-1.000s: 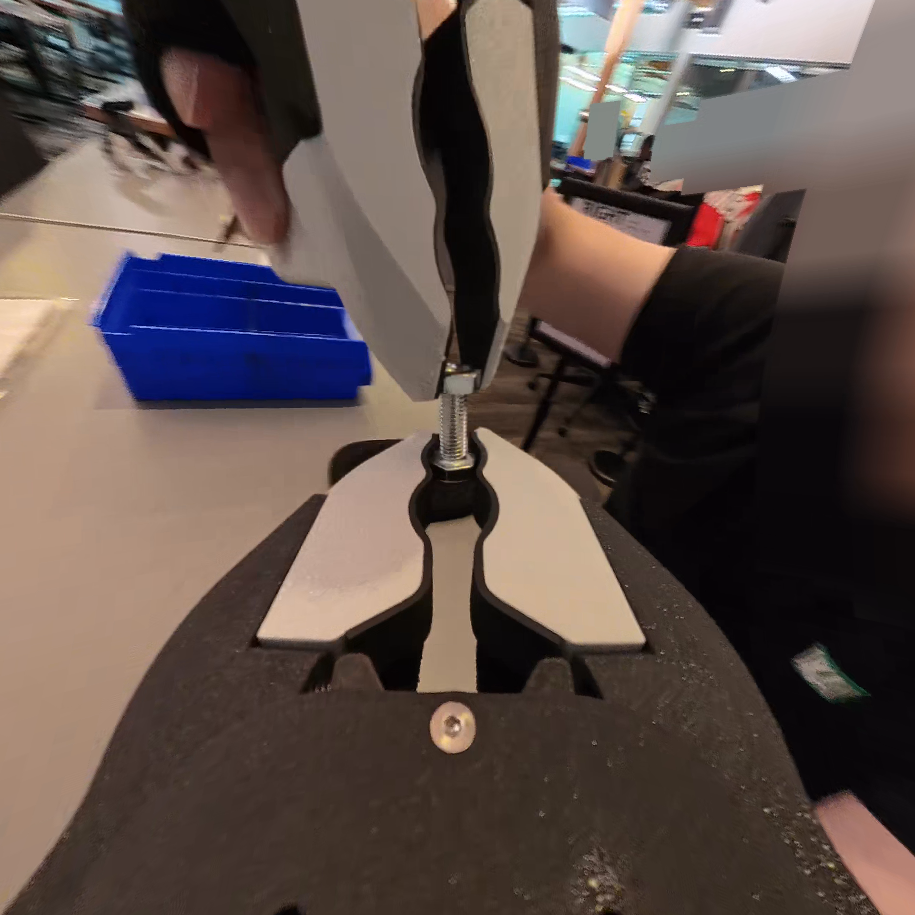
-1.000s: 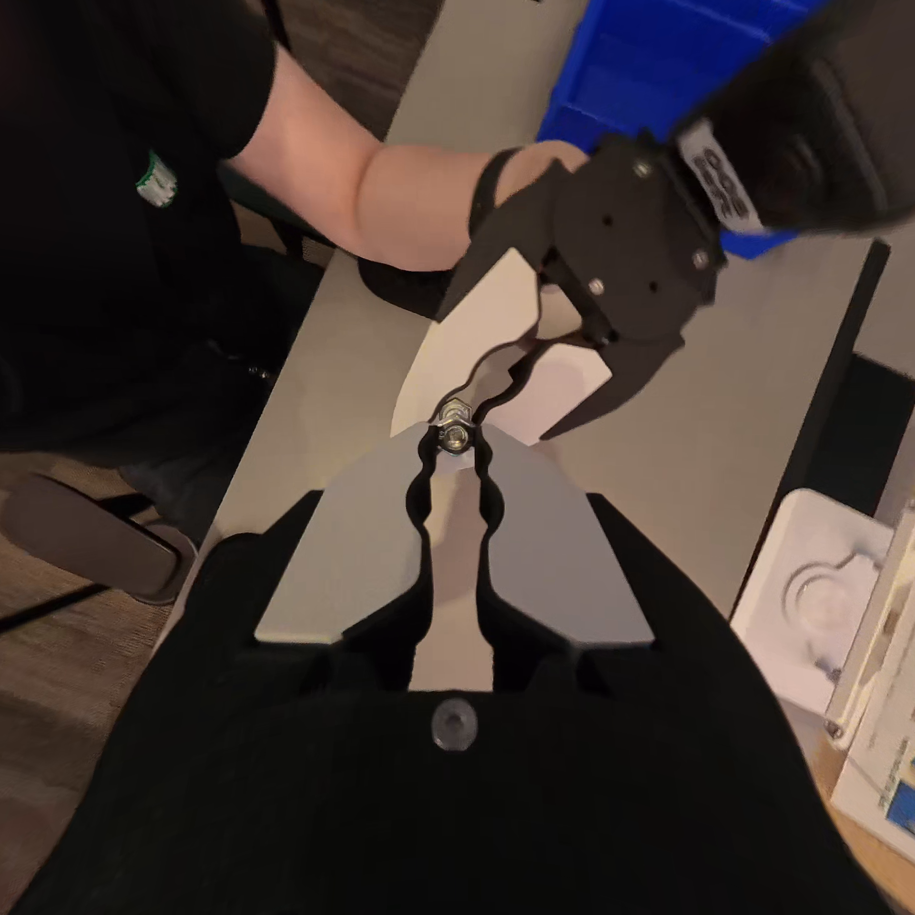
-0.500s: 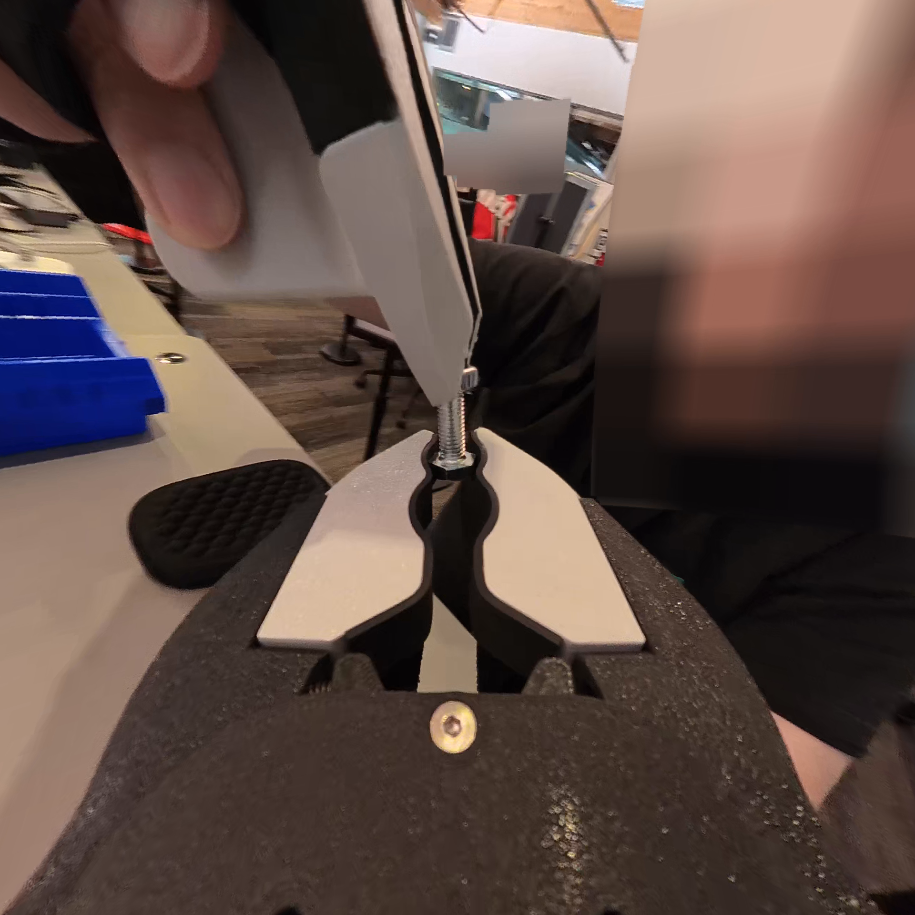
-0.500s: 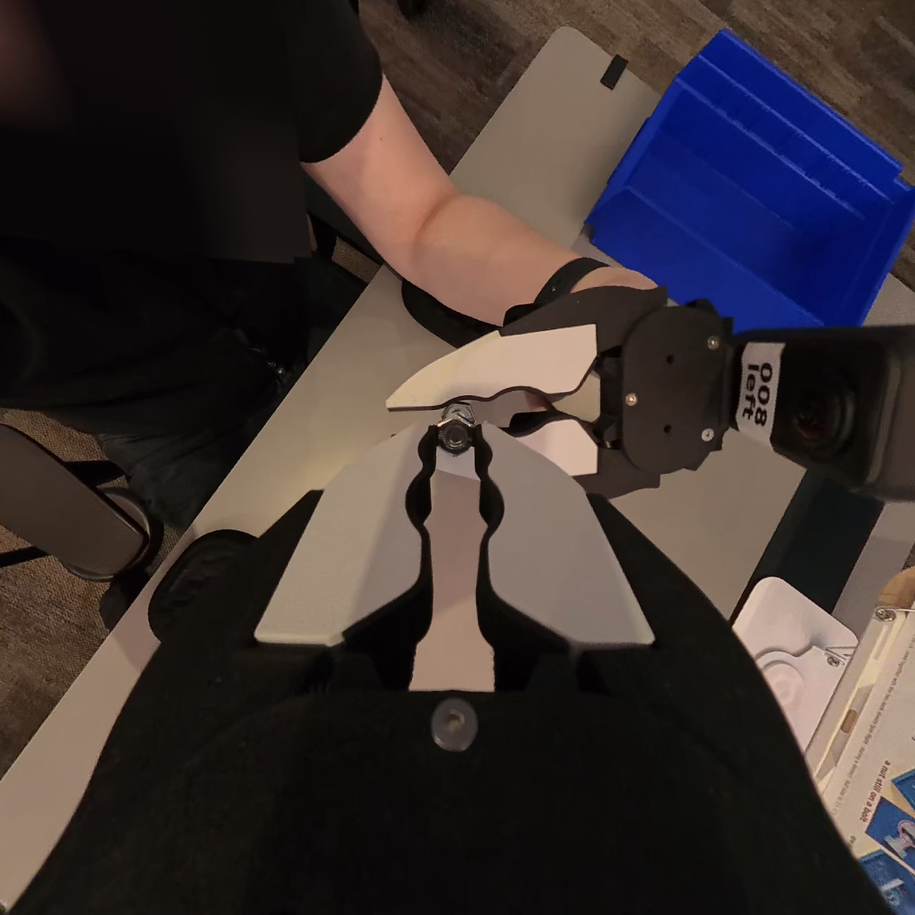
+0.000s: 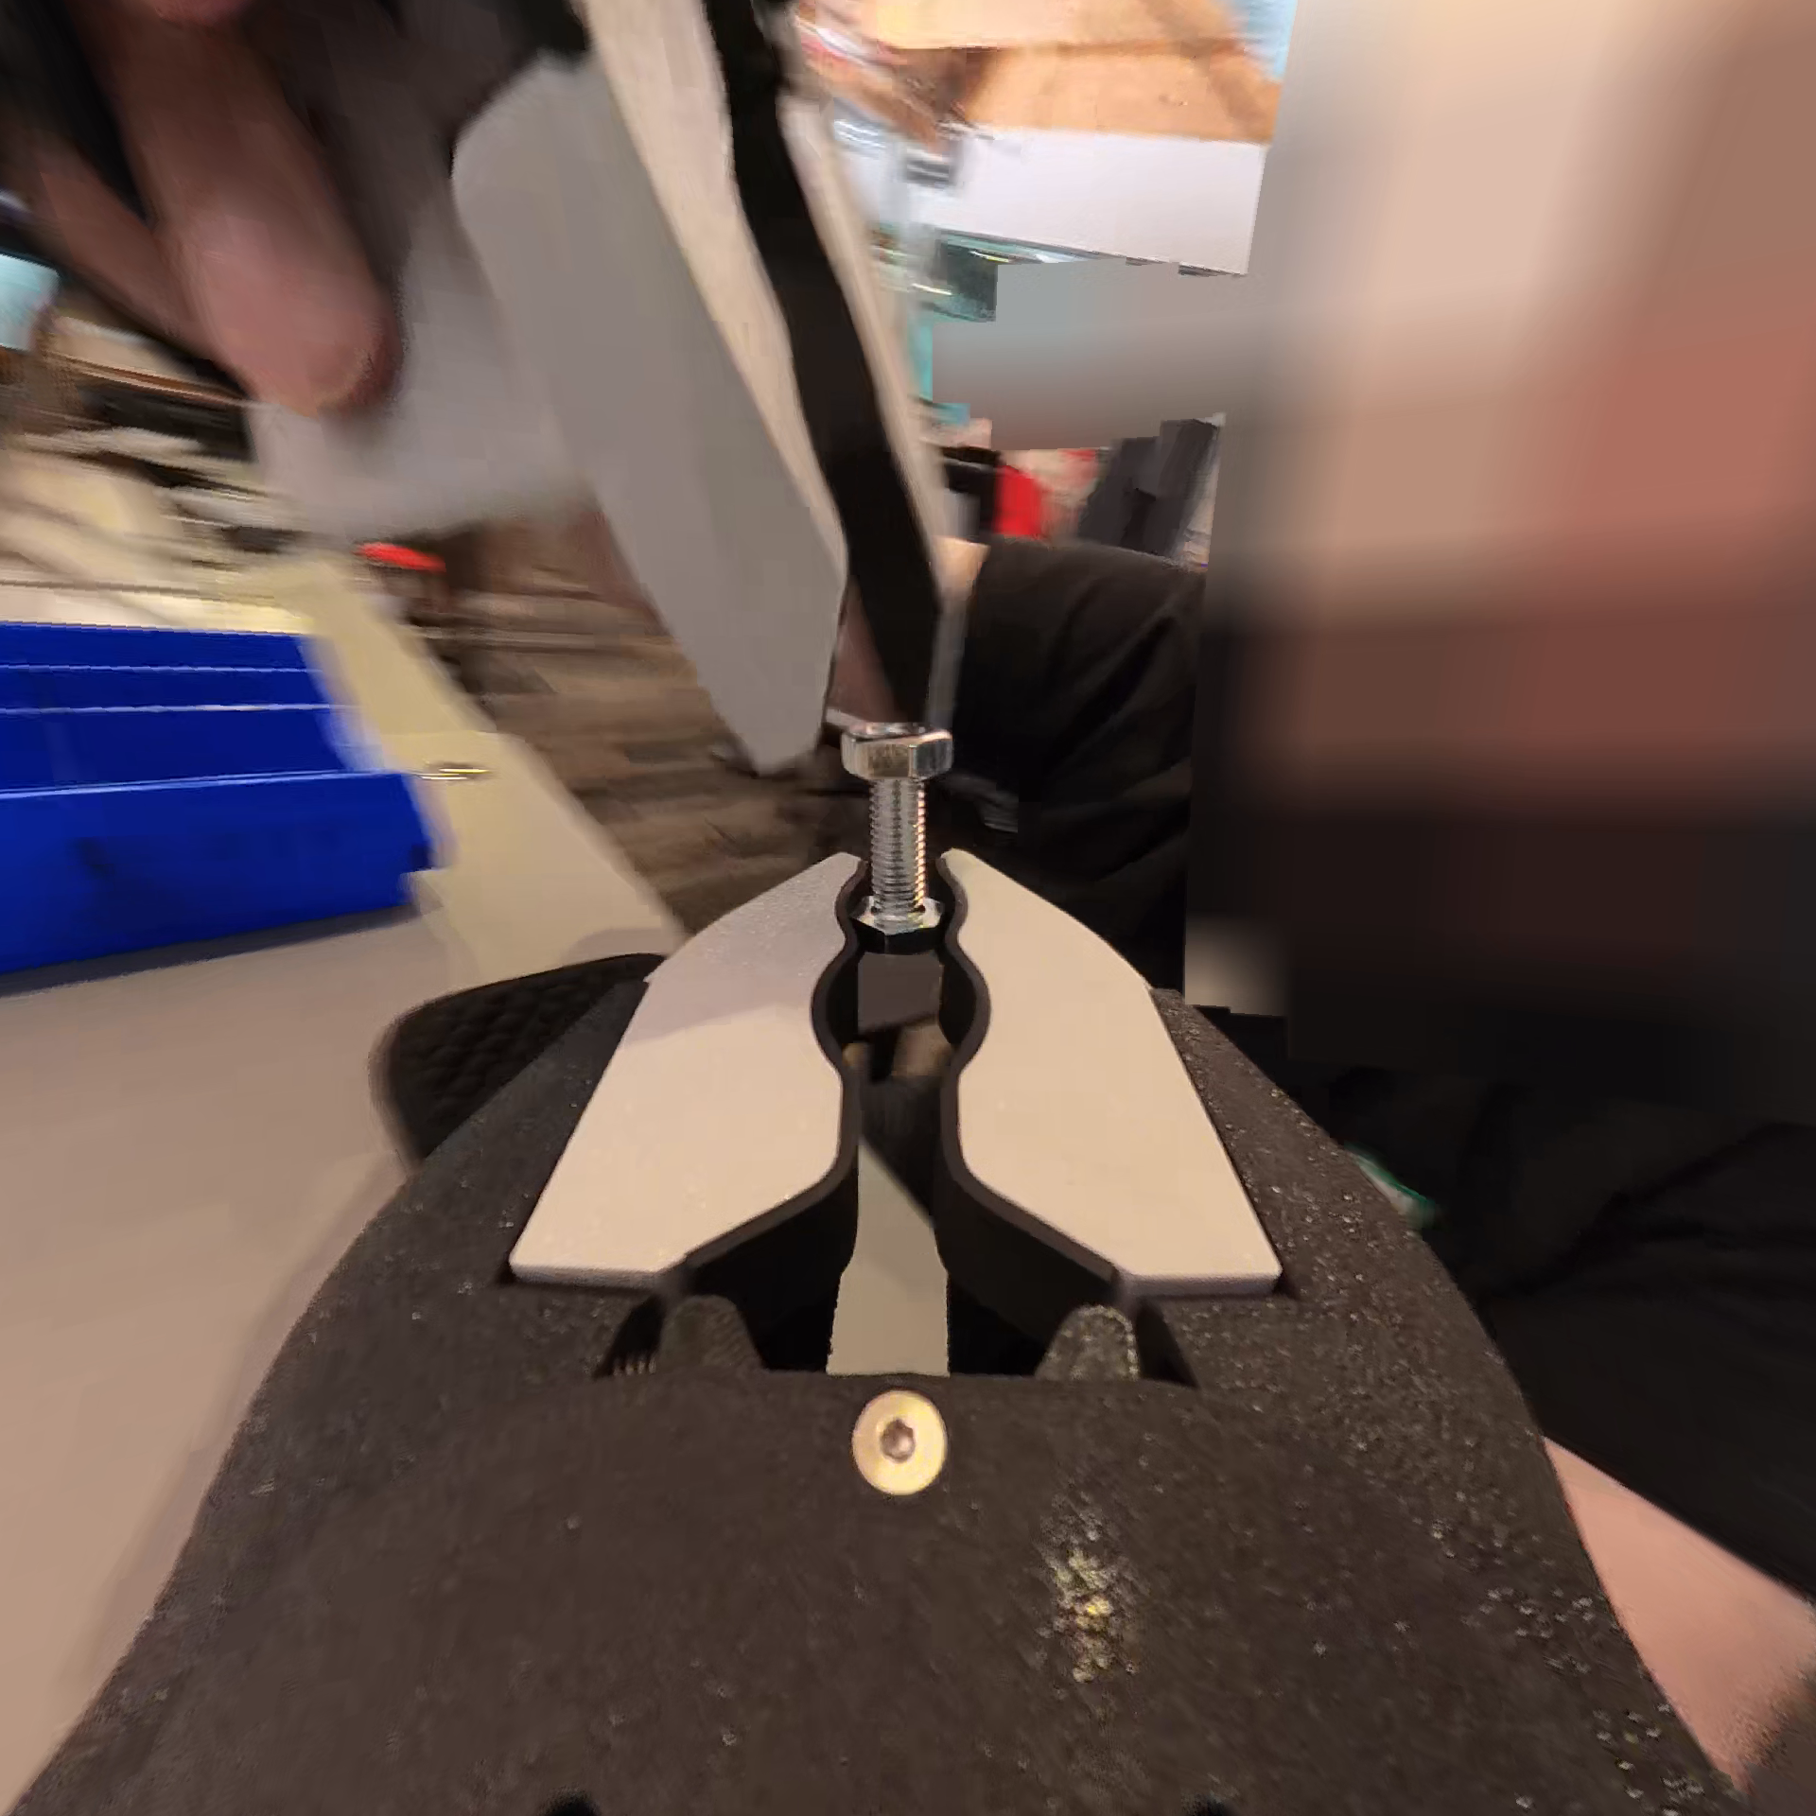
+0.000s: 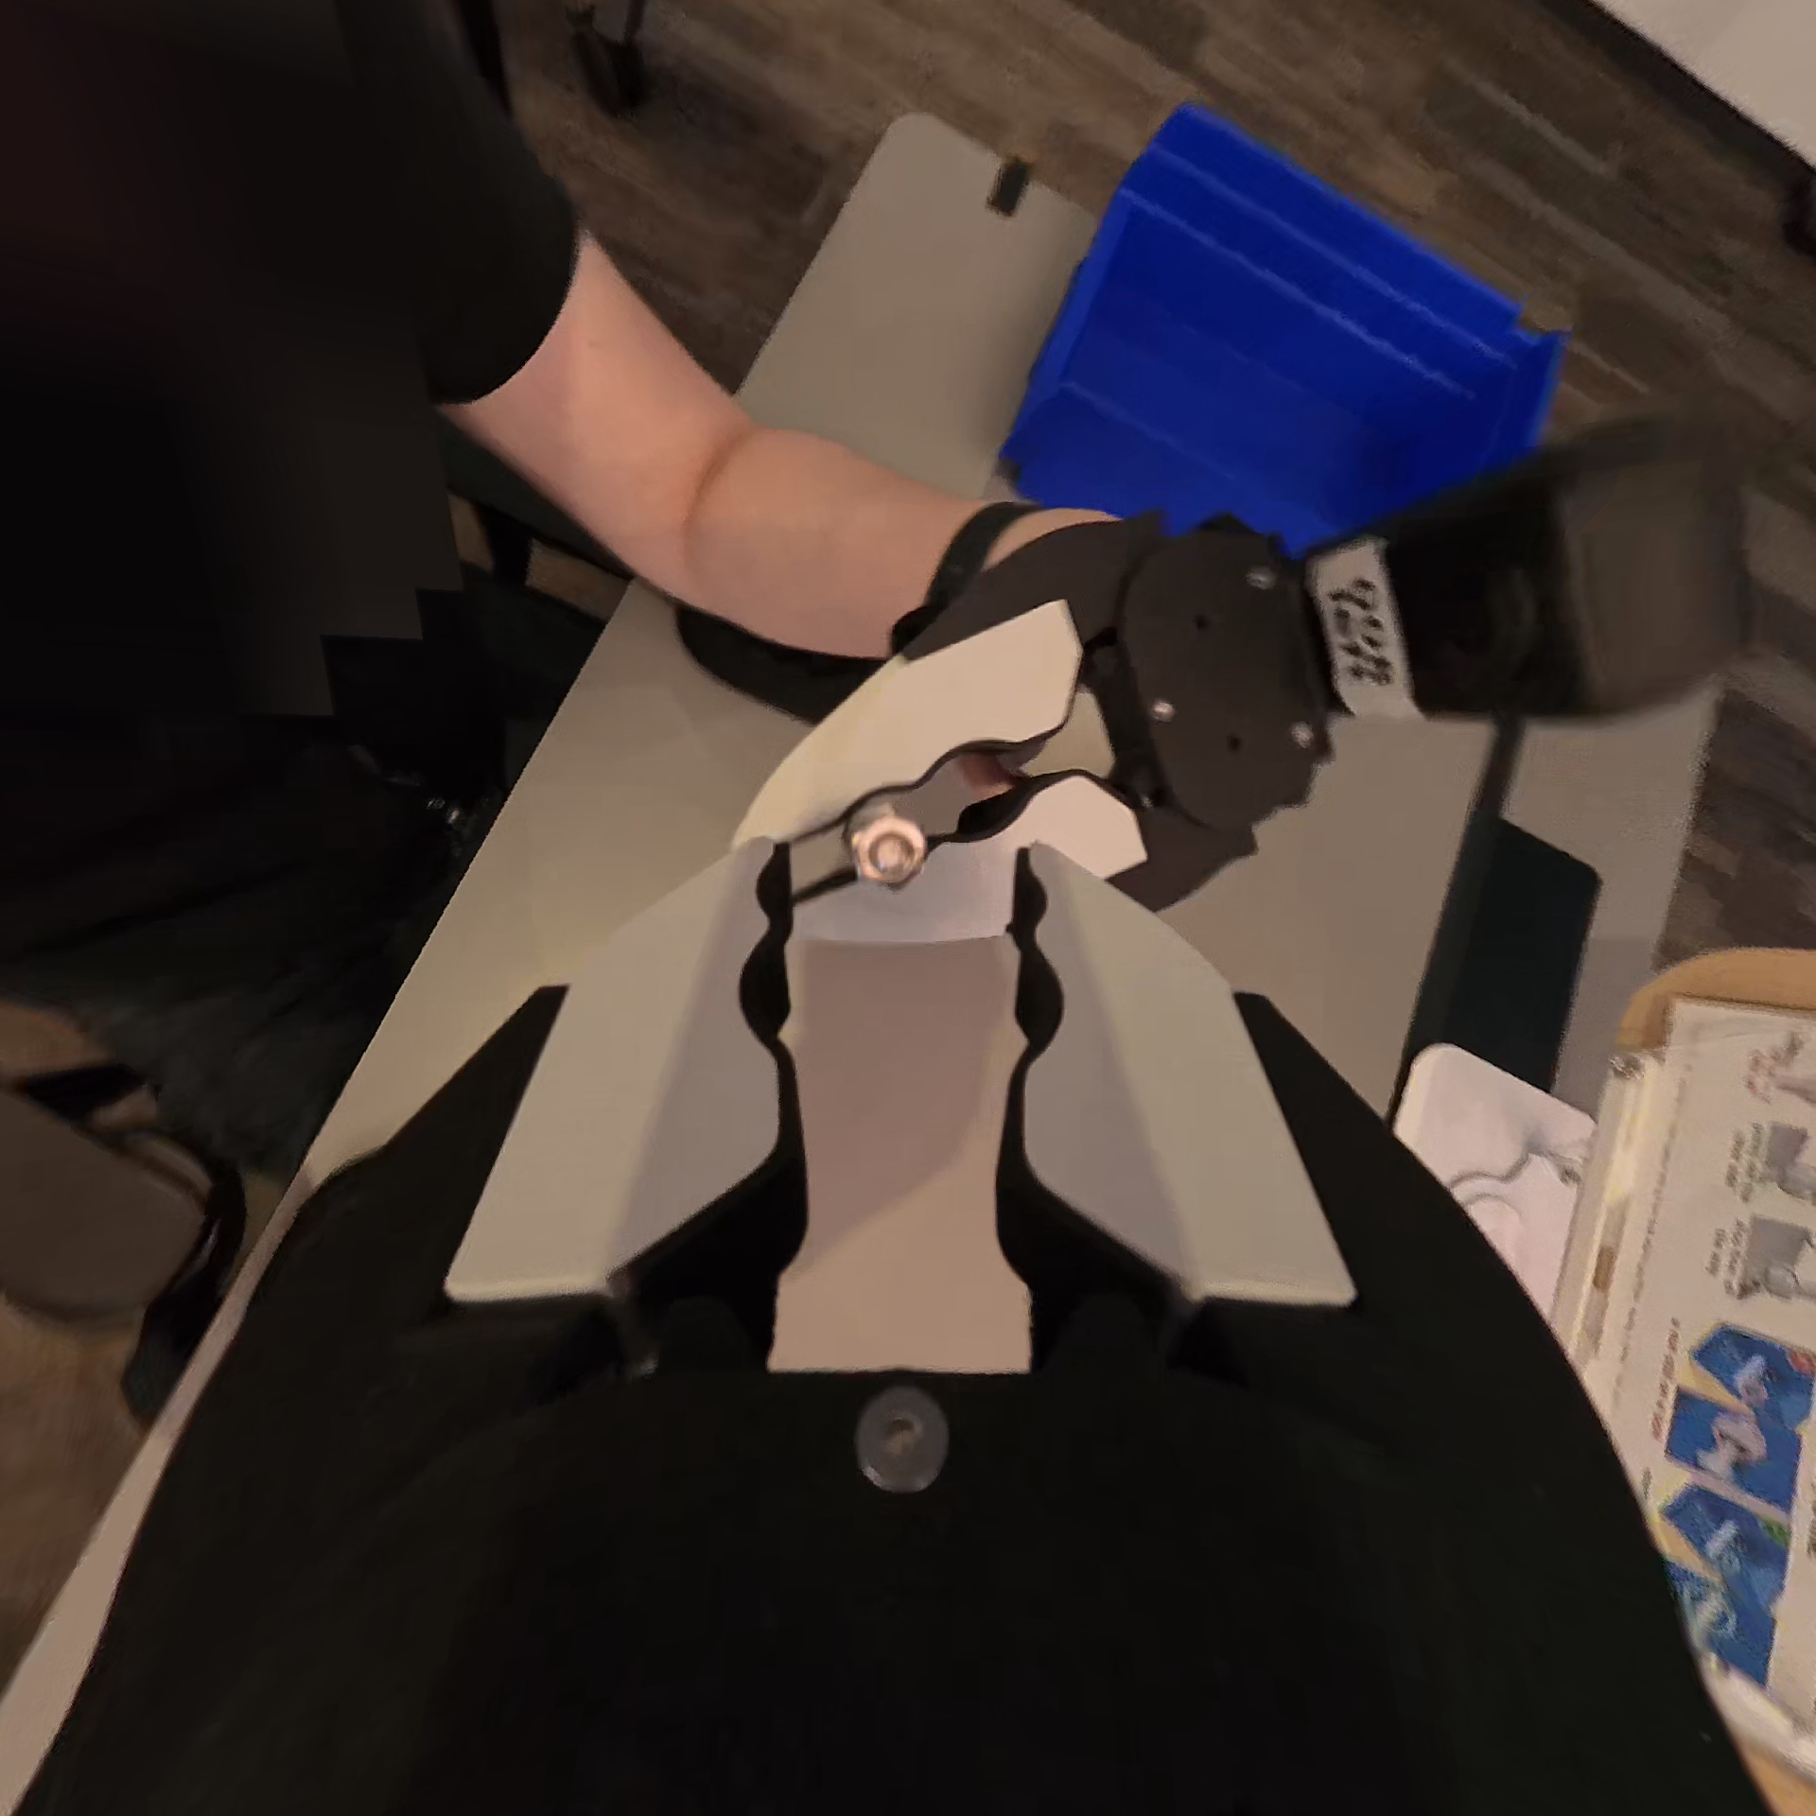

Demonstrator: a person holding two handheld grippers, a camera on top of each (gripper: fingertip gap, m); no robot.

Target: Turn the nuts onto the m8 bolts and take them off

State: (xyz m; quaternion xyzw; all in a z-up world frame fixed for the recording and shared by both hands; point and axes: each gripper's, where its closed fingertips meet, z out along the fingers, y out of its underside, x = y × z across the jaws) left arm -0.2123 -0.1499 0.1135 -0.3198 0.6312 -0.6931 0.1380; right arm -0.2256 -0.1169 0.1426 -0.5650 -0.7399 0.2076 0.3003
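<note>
My left gripper is shut on a silver nut, pinched between its fingertips. A silver bolt is threaded into the nut and stands up from it, hex head on top. In the right wrist view the bolt head shows end-on, just beyond my right gripper, which is open with nothing in it. Its pads stand apart from the head. The left gripper's fingers reach in from the right. In the left wrist view the right gripper's fingers hang blurred just above the bolt head.
A blue bin stands at the far end of the grey table and also shows in the left wrist view. A white tray and printed sheets lie at the right. A person's forearm crosses from the left. Some 5 cm of space lies between my two pairs of fingers.
My right gripper, which was shut on the bolt head, has opened wide and let it go. The left gripper still grips the nut with the bolt in it.
</note>
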